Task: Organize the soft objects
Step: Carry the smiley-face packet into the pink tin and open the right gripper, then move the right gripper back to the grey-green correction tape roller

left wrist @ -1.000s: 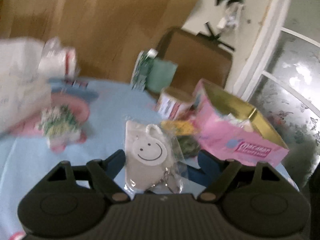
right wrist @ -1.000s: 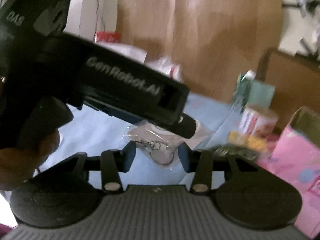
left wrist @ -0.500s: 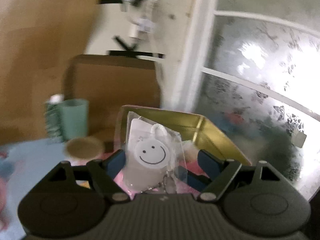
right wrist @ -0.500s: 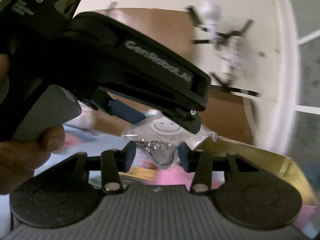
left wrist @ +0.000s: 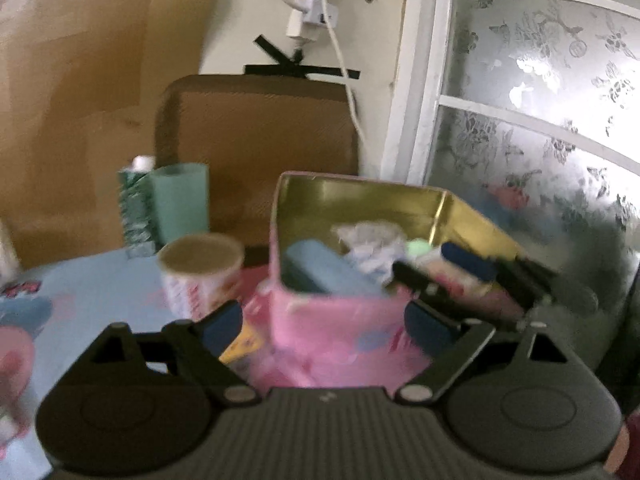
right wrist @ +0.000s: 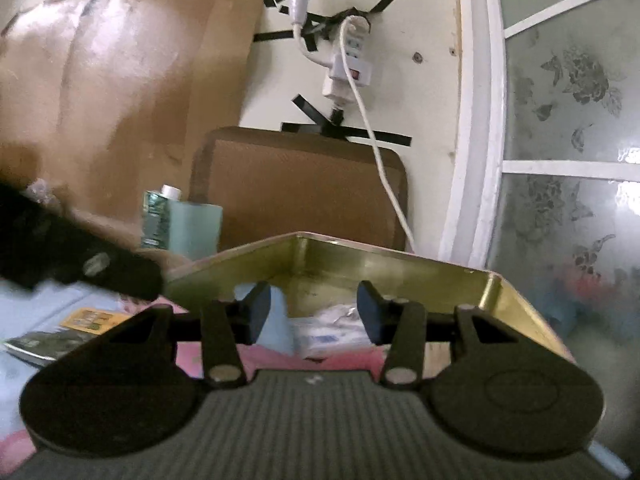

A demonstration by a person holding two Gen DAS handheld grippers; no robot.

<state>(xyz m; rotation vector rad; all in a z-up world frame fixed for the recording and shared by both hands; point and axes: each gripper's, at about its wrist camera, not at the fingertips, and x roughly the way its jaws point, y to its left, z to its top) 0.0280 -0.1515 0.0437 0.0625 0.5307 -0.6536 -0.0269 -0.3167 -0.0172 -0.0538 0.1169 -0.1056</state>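
my left black plastic two-finger gripper point(left wrist: 323, 322): ribbed grey body, dark blue pads, silver pivot screws | my right black plastic two-finger gripper point(right wrist: 314, 306): same build, round black side discs, navy fingertips

Both wrist cameras look forward along their tongs, close to the pink tin point(left wrist: 332, 316) point(right wrist: 400, 268), the left from just outside, the right over its rim, sharing the brown chair back point(left wrist: 260, 136) point(right wrist: 304, 184).
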